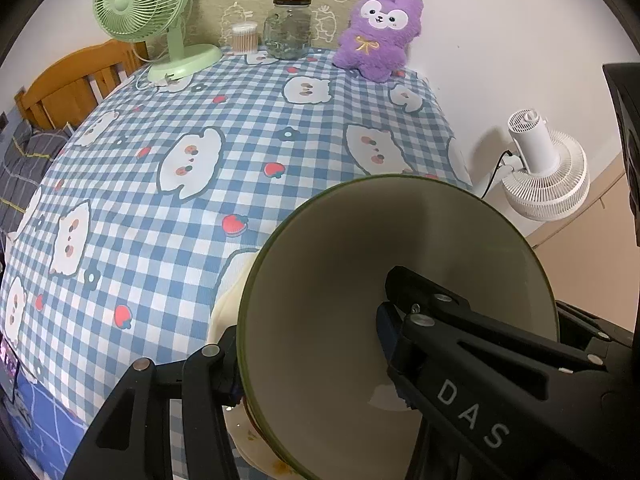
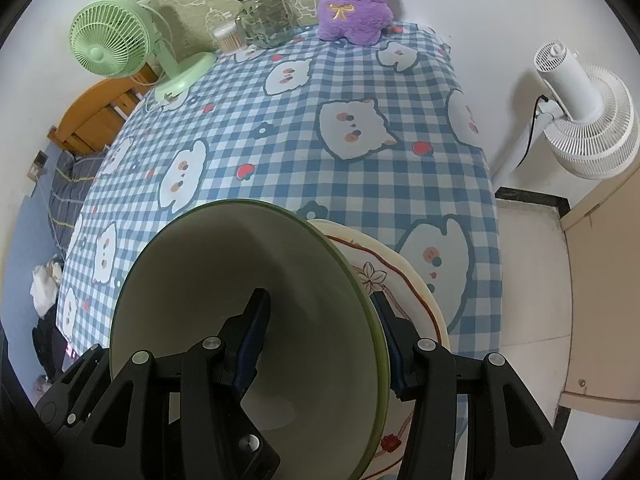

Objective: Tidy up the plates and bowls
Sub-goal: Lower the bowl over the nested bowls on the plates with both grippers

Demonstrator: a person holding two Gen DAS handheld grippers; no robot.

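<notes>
A pale bowl with a green rim [image 1: 360, 264] [image 2: 304, 280] is held by both grippers at opposite sides. My left gripper [image 1: 308, 340] is shut on its left wall, one finger outside and one inside. My right gripper [image 2: 320, 316] is shut on its right wall in the same way. Each view shows a dark piece of the other gripper past the bowl's far rim. Under the bowl, near the table's front right, lies a cream plate [image 2: 404, 276] [image 1: 224, 312] with a red line and maple leaves. I cannot tell whether bowl and plate touch.
The table wears a blue checked cloth [image 1: 168, 208] [image 2: 280, 128]. Along its back stand a green desk fan [image 1: 140, 4], a cotton swab box [image 1: 244, 36], a glass jar [image 1: 290, 28] and a purple plush [image 1: 380, 32]. A white floor fan [image 2: 588, 120] stands past the right edge.
</notes>
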